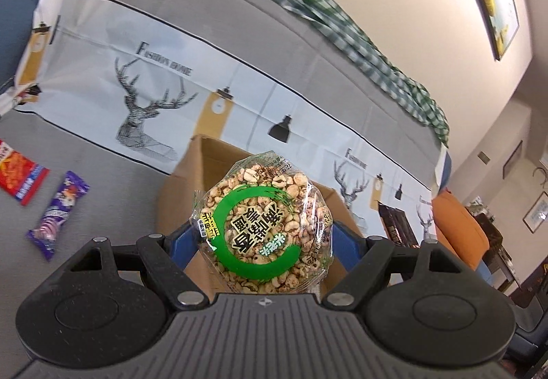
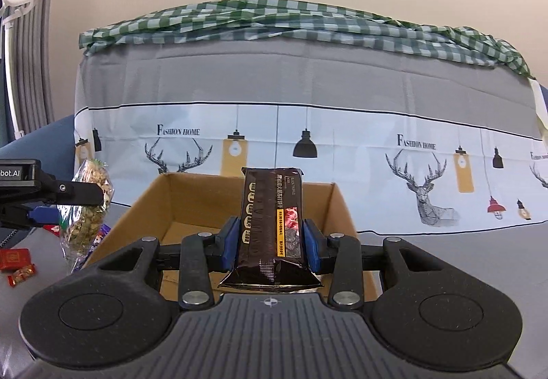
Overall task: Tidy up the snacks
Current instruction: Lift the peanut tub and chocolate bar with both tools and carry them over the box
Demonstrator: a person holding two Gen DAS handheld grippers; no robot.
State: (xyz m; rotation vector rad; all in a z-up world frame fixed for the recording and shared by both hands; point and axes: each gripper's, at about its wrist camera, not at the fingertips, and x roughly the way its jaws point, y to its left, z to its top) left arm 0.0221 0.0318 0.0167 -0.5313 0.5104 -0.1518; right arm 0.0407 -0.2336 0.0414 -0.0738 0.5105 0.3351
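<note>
Two grippers are each holding one snack. From the left wrist camera I see my left gripper (image 1: 265,235) with its jaws set wide, clamped on a round puffed-grain cake (image 1: 263,228) in clear wrap with a green ring label. The cake hangs over the near part of an open cardboard box (image 1: 202,166) that stands on the grey cover. To the left of the box lie a purple candy wrapper (image 1: 58,213) and a red snack packet (image 1: 20,178), well apart from the box.

From the right wrist camera my right gripper (image 2: 270,240) has its jaws narrow, gripping a dark brown biscuit pack (image 2: 272,225) that stands upright between the blue pads (image 2: 230,238). It is above the front edge of the same cardboard box (image 2: 164,207). At the left, the other gripper with the grain cake (image 2: 87,204) is beside the box, and small red packets (image 2: 15,257) lie below it.
</note>
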